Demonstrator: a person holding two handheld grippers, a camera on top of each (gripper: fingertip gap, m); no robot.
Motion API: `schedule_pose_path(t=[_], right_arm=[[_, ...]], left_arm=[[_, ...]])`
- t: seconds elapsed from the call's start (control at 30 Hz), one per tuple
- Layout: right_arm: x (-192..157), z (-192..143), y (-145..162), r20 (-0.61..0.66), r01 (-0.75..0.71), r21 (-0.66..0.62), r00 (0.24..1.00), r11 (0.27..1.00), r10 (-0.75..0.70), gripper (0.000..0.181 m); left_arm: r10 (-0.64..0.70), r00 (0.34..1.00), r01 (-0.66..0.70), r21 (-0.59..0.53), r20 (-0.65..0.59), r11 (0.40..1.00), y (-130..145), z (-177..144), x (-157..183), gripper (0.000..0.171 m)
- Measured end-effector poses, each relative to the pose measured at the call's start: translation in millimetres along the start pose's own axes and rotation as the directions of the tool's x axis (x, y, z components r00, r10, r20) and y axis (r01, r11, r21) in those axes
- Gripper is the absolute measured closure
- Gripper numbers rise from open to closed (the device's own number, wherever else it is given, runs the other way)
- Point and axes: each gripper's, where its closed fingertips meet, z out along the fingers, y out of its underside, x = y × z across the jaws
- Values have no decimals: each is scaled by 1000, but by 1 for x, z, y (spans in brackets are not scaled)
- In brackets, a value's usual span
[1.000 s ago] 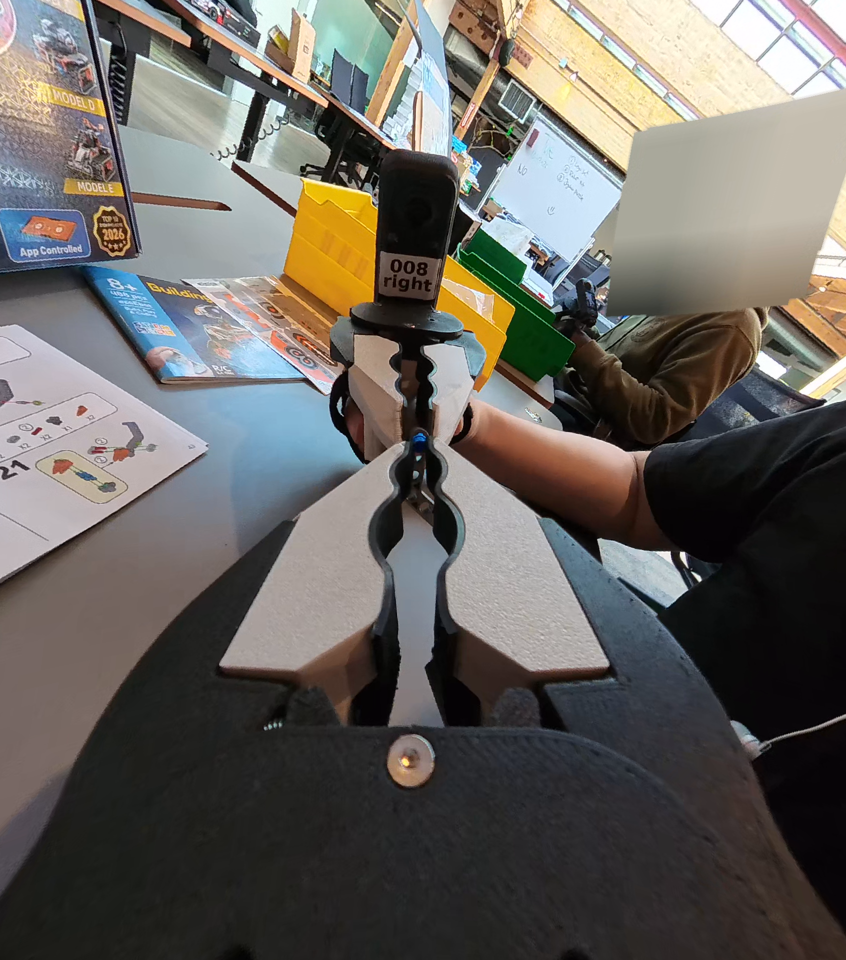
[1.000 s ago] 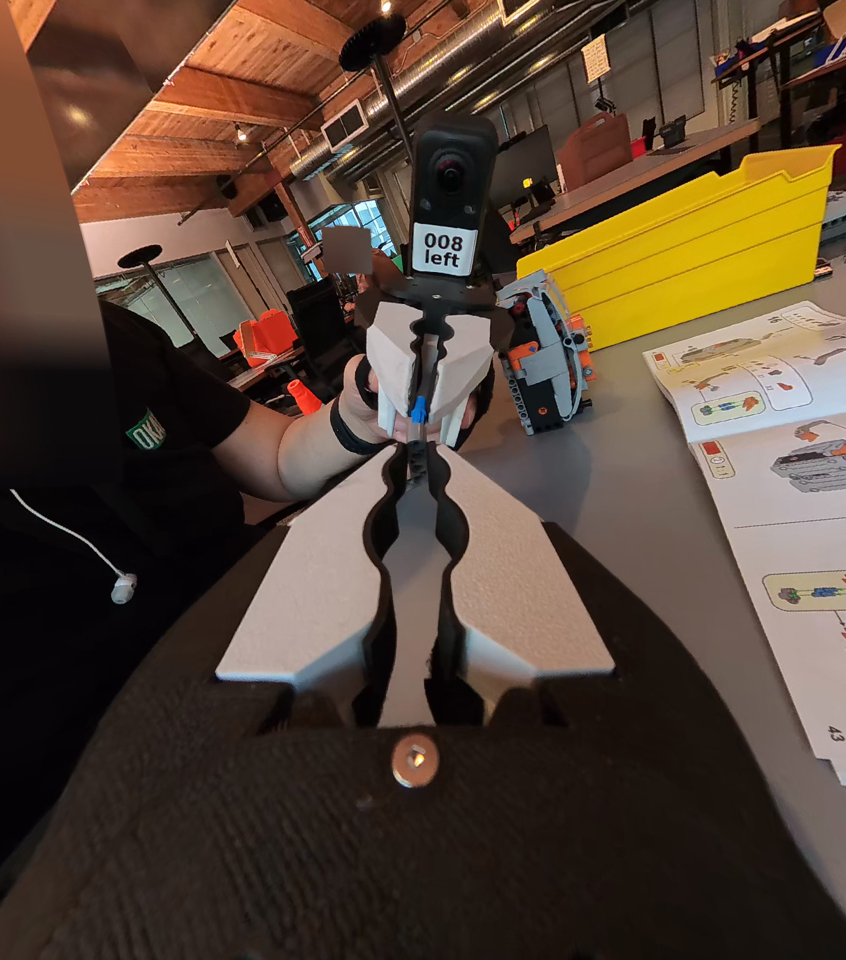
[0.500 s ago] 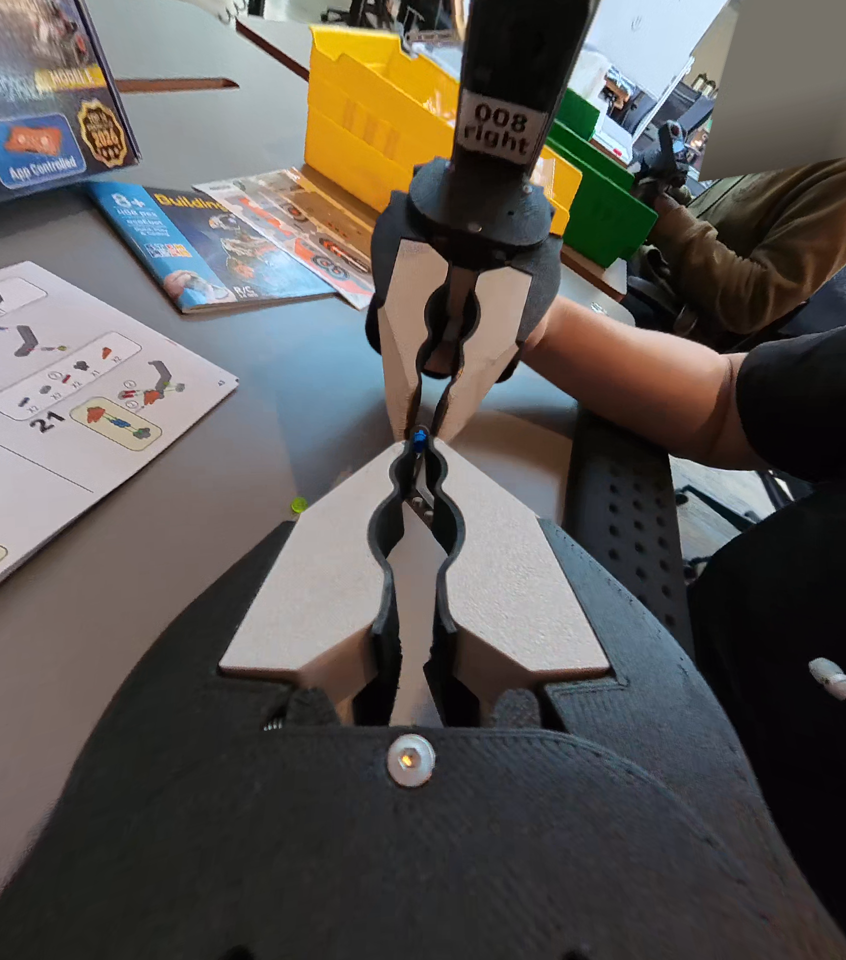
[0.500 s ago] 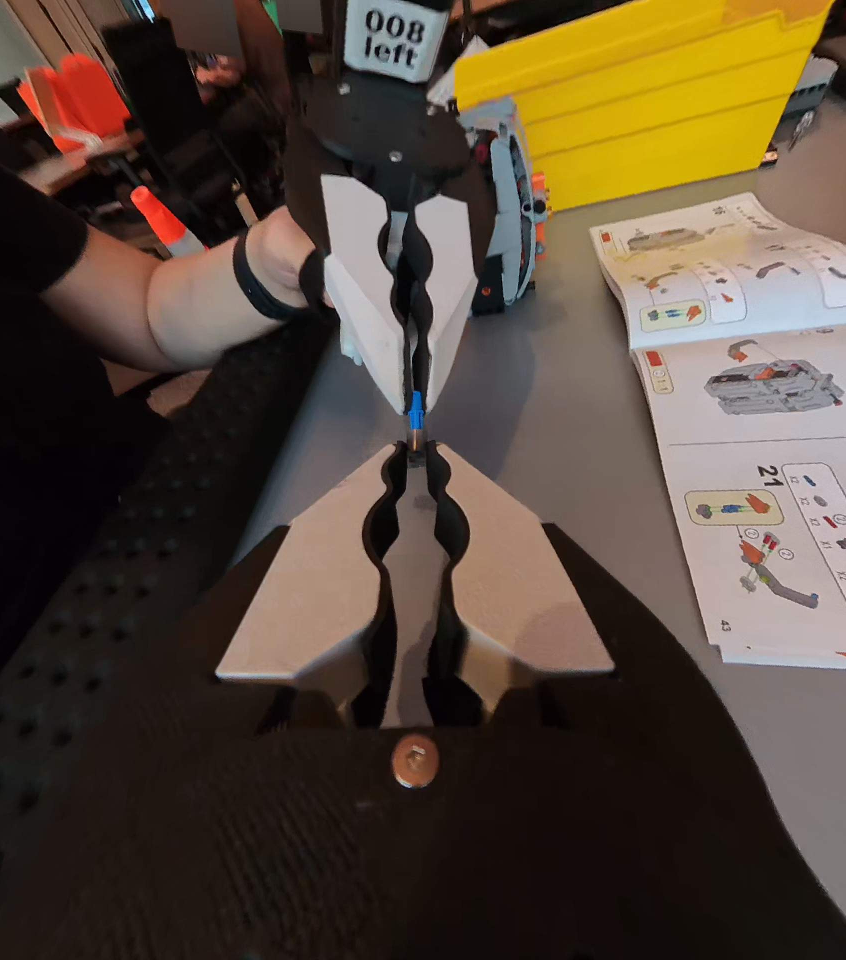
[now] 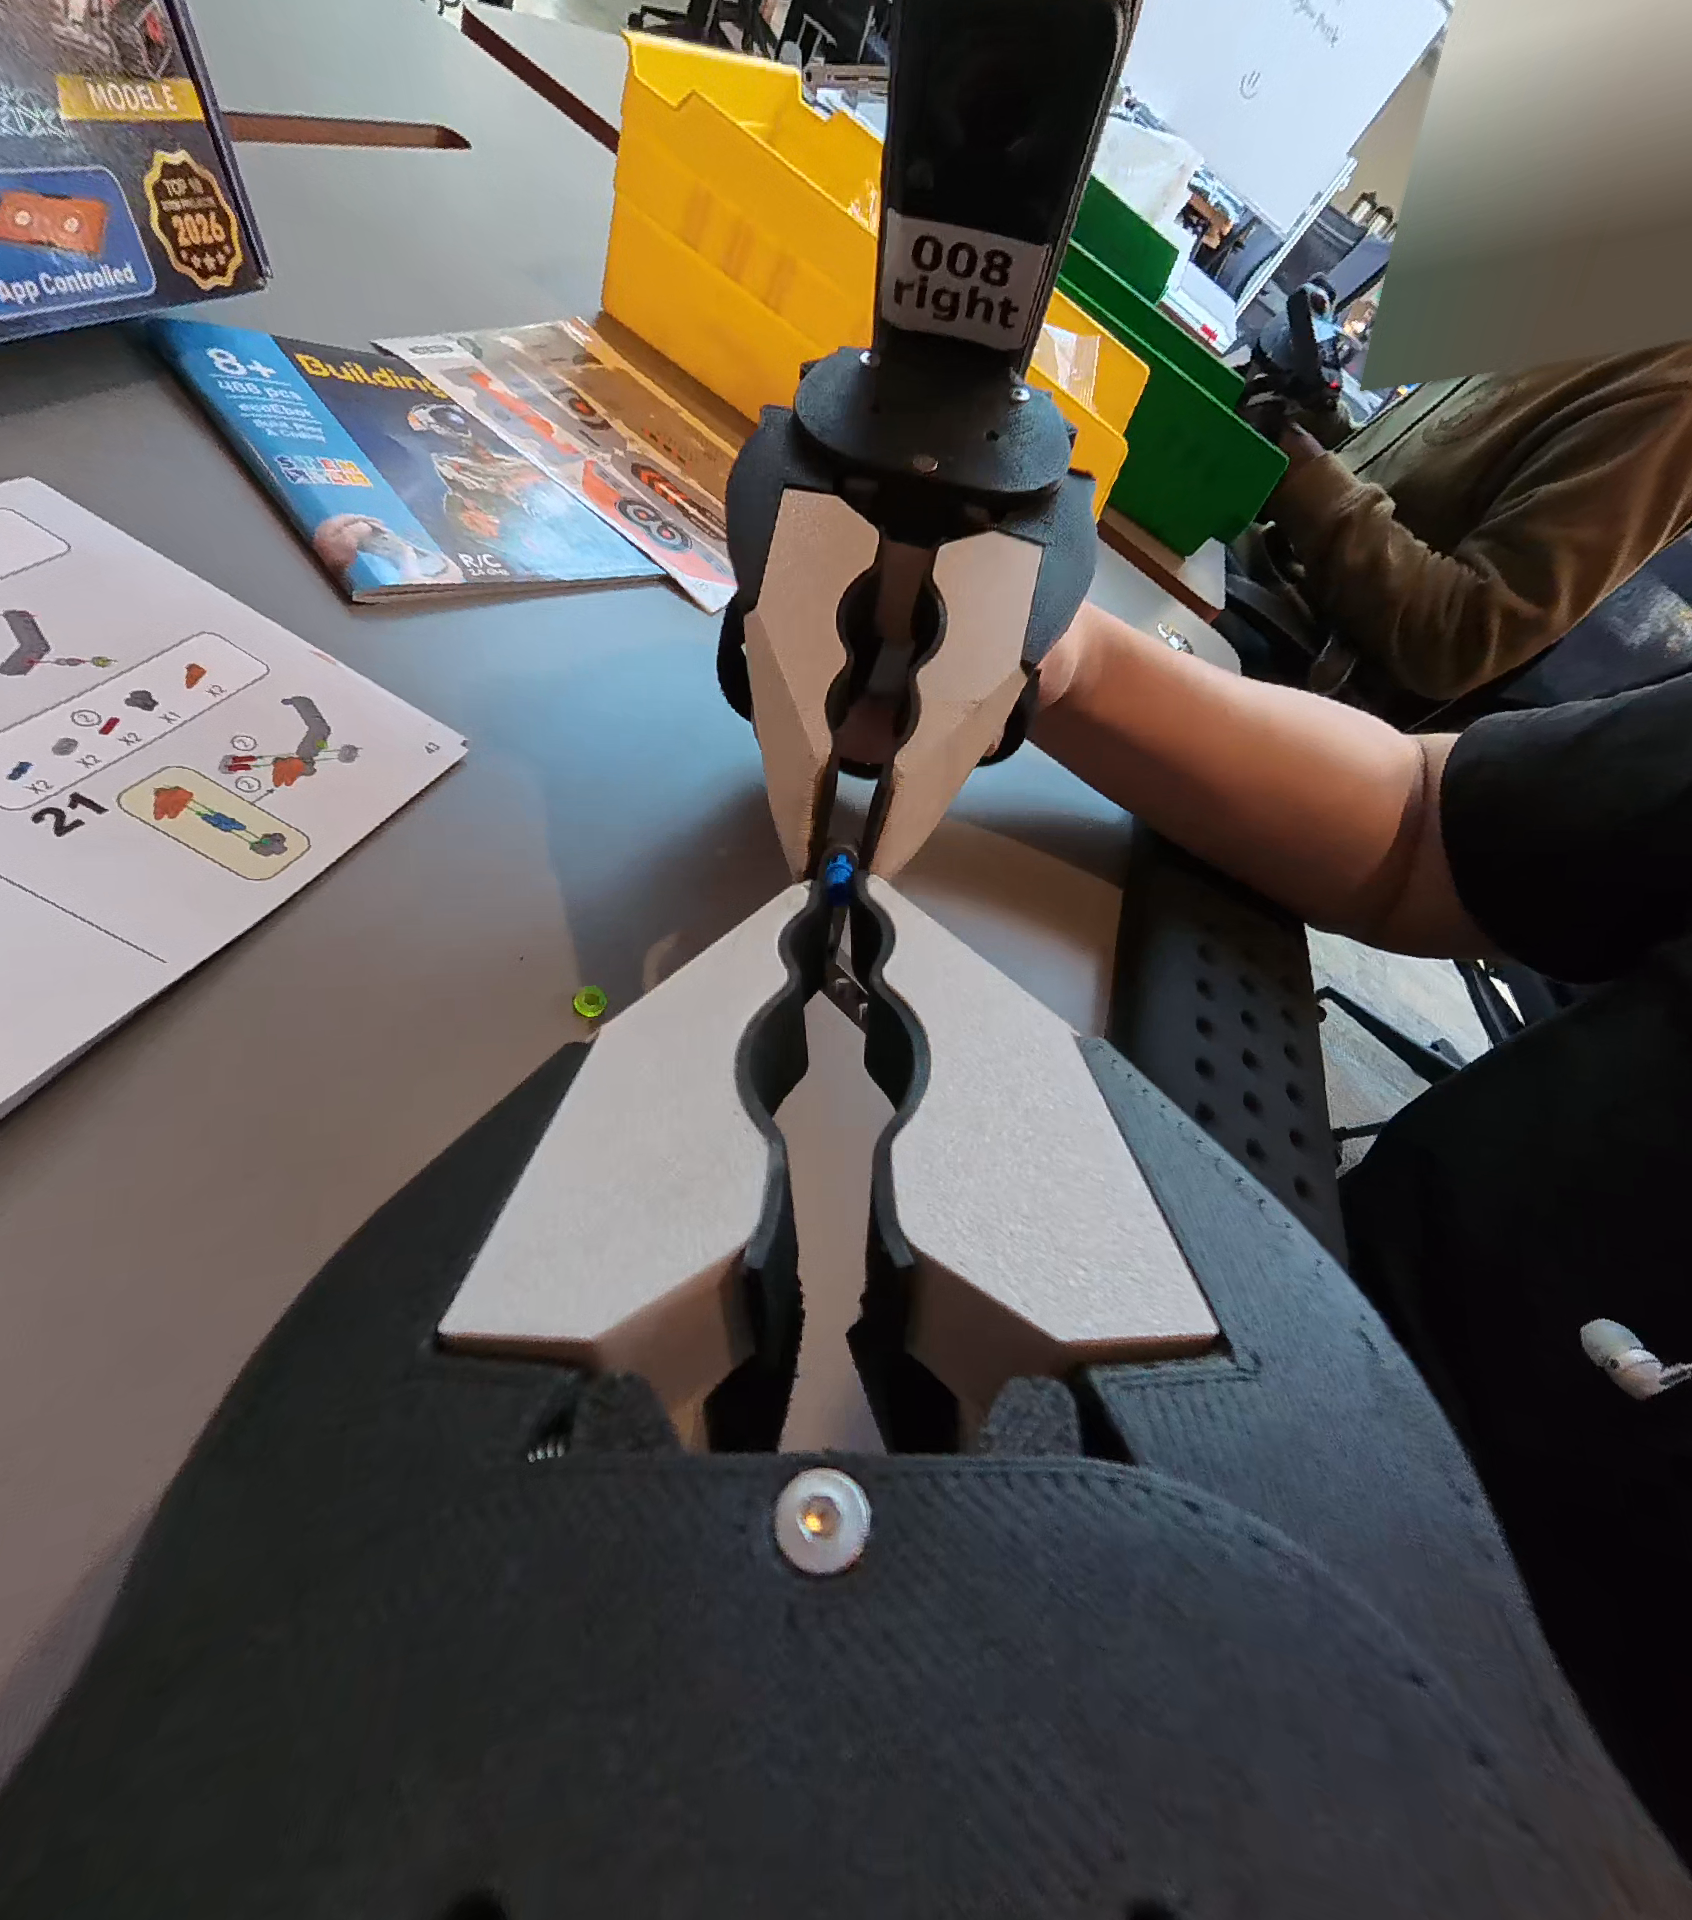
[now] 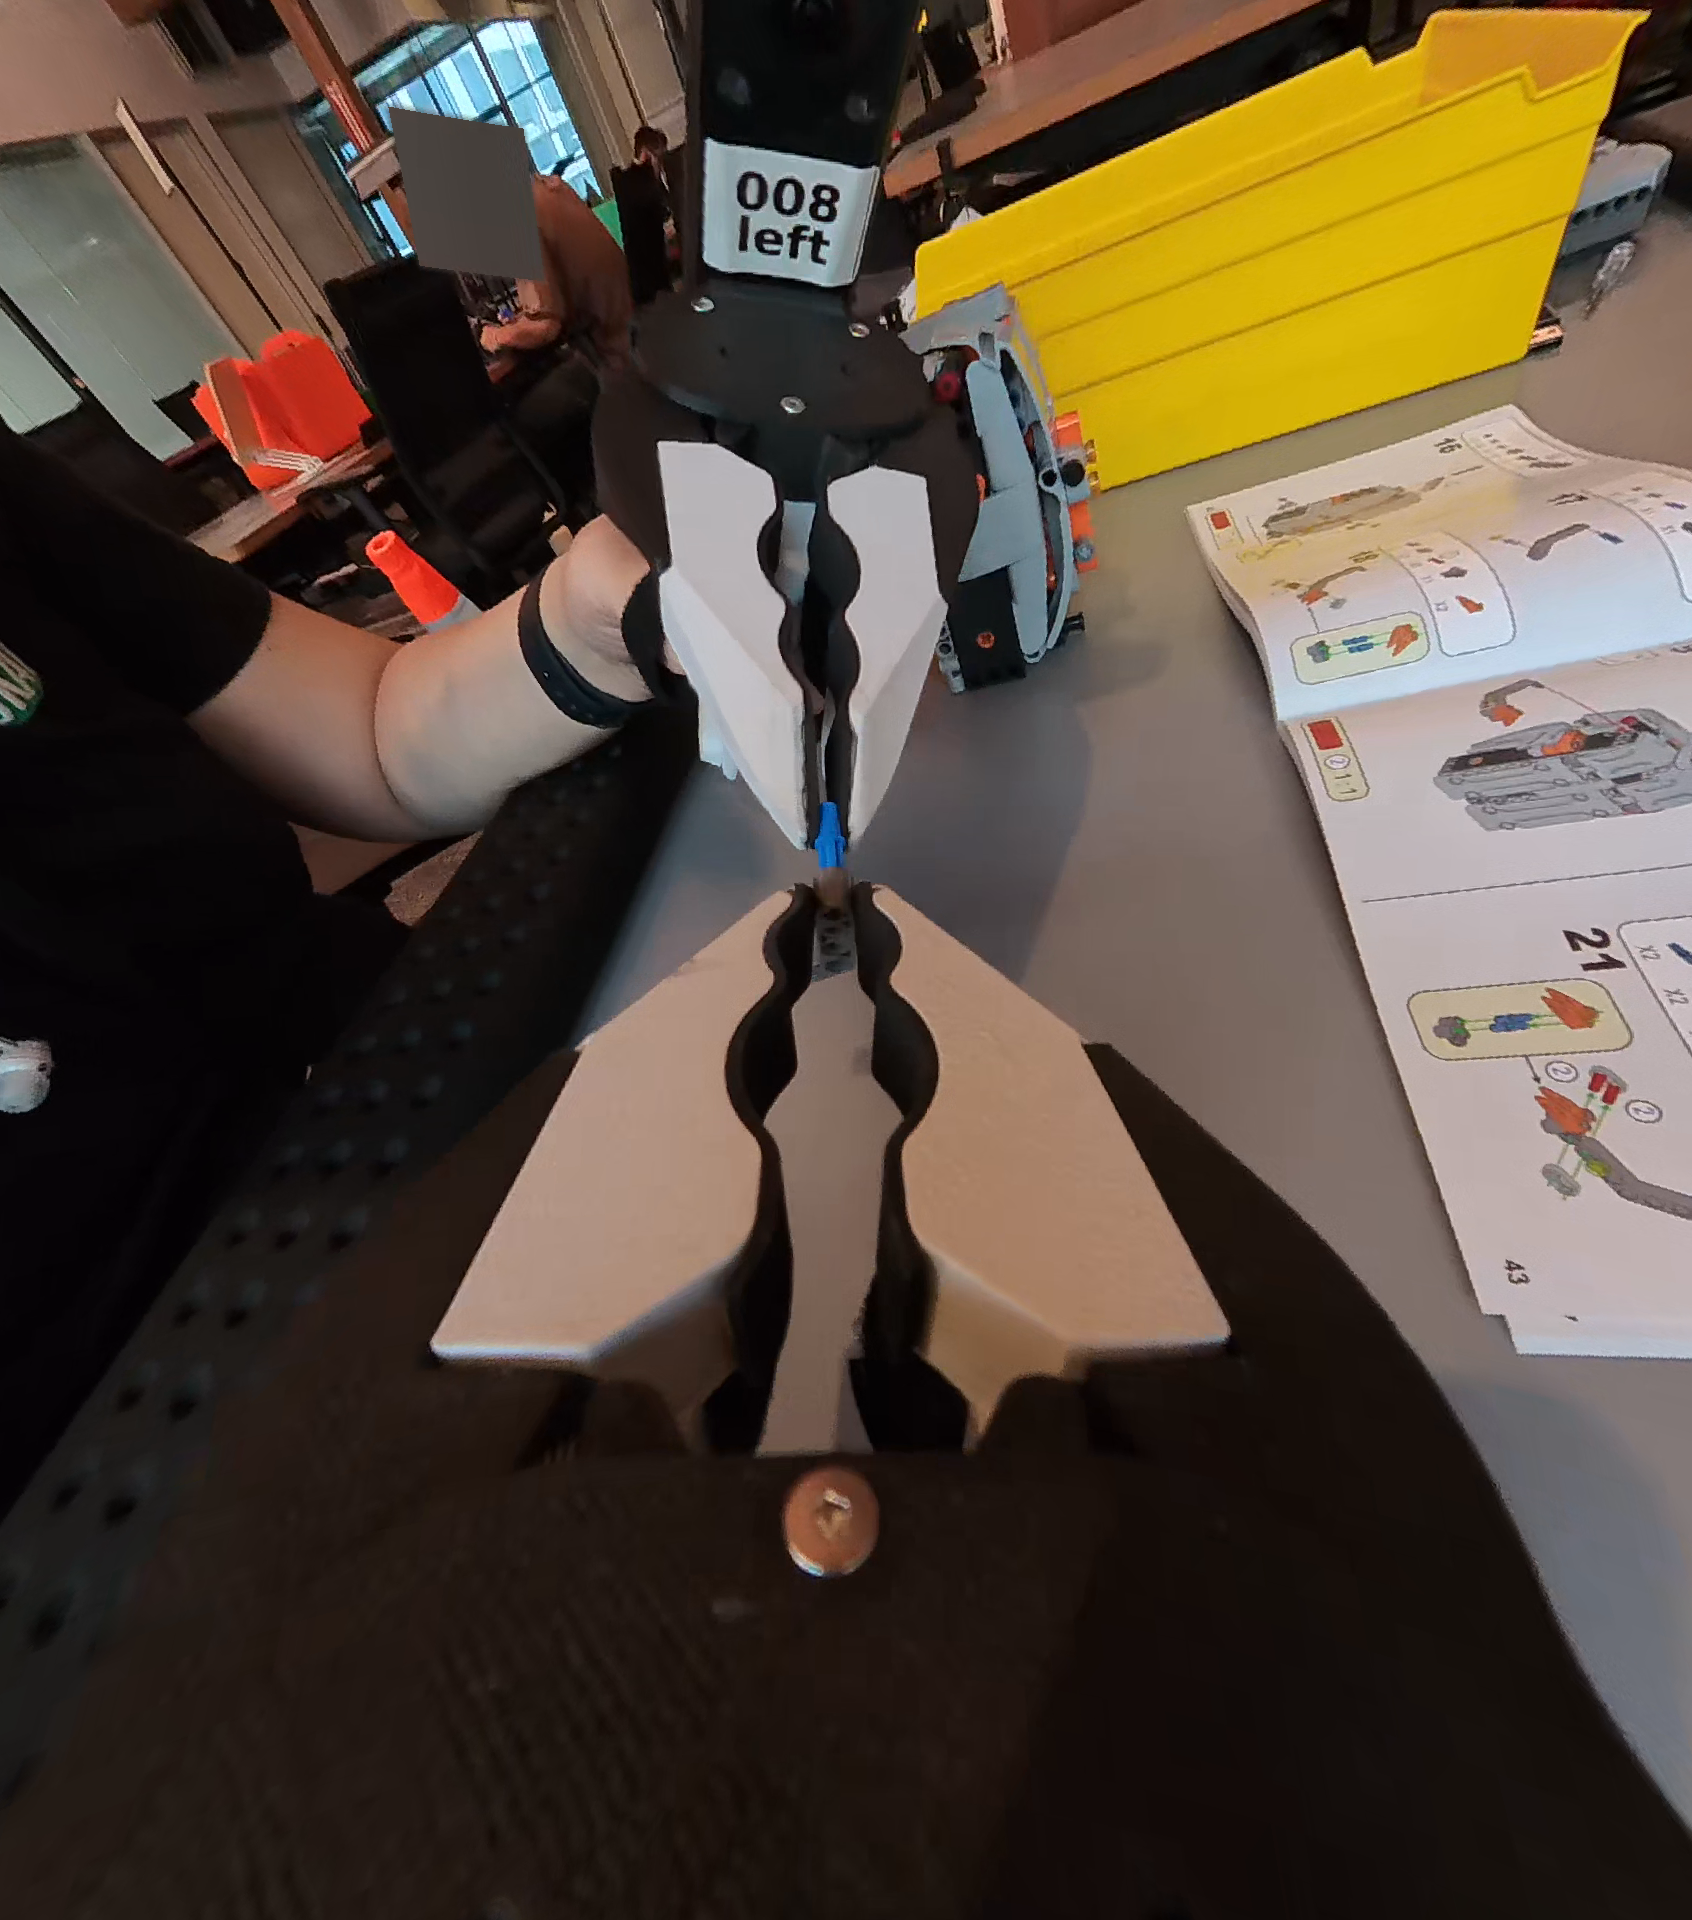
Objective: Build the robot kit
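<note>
My left gripper (image 5: 837, 909) is shut on a small blue pin (image 5: 837, 871) that sticks out of its tips. In the right wrist view the left gripper (image 6: 826, 821) points down at me with the blue pin (image 6: 826, 834) in its tips. My right gripper (image 6: 831, 899) is shut on a dark grey beam with holes (image 6: 834, 943). The two grippers face each other tip to tip above the grey table (image 5: 561, 727), and the pin's end meets the beam's end. The right gripper (image 5: 840, 847) also shows in the left wrist view.
An open instruction booklet (image 5: 94, 779) (image 6: 1548, 831) lies on the table. A yellow bin (image 5: 738, 239) (image 6: 1289, 270), a green bin (image 5: 1174, 457), a blue booklet (image 5: 385, 468) and a set box (image 5: 42, 177) stand behind. A half-built model (image 6: 1018, 540) stands near the yellow bin. A tiny green stud (image 5: 589, 1001) lies near my left fingers. Left and right tips are no more than a few centimetres apart. The tiny green stud (image 5: 589, 1001) lies around 8 centimetres away from my right fingertips.
Both grippers have tilted down toward the table and kept tip to tip. The pin and the beam stay gripped; over the last half second little has moved.
</note>
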Motion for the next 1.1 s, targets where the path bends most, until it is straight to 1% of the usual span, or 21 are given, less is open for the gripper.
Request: schedule_pose_path(t=[0.33,0.43,0.6,0.73,0.83,0.93,1.0,1.1], right_arm=[[-3,-2,-5,62,-67,47,996,997,64,175],[-4,-2,-3,51,-56,9,997,998,55,175],[0,0,5,-9,-36,-70,999,997,35,175],[3,0,6,-38,-52,-81,998,995,50,175],[8,2,11,-77,-65,-115,995,991,56,175],[9,3,14,-90,-78,-133,994,988,66,175],[8,4,16,-91,-53,-154,995,987,40,175],[5,6,24,-82,9,-212,996,977,-27,175]], left_arm=[[-18,1000,18,20,-17,1000,-3,-2,2,170],[-16,1000,16,6,-22,1000,-1,-2,3,170],[20,1000,-19,-35,22,999,5,2,-1,170],[18,999,-17,-33,40,999,5,2,-5,170],[31,996,-27,-58,79,998,9,4,-10,170],[37,995,-30,-75,96,997,12,5,-12,170],[31,996,-23,-85,88,996,14,5,-11,170],[38,997,-28,-128,70,991,21,8,-9,170]])
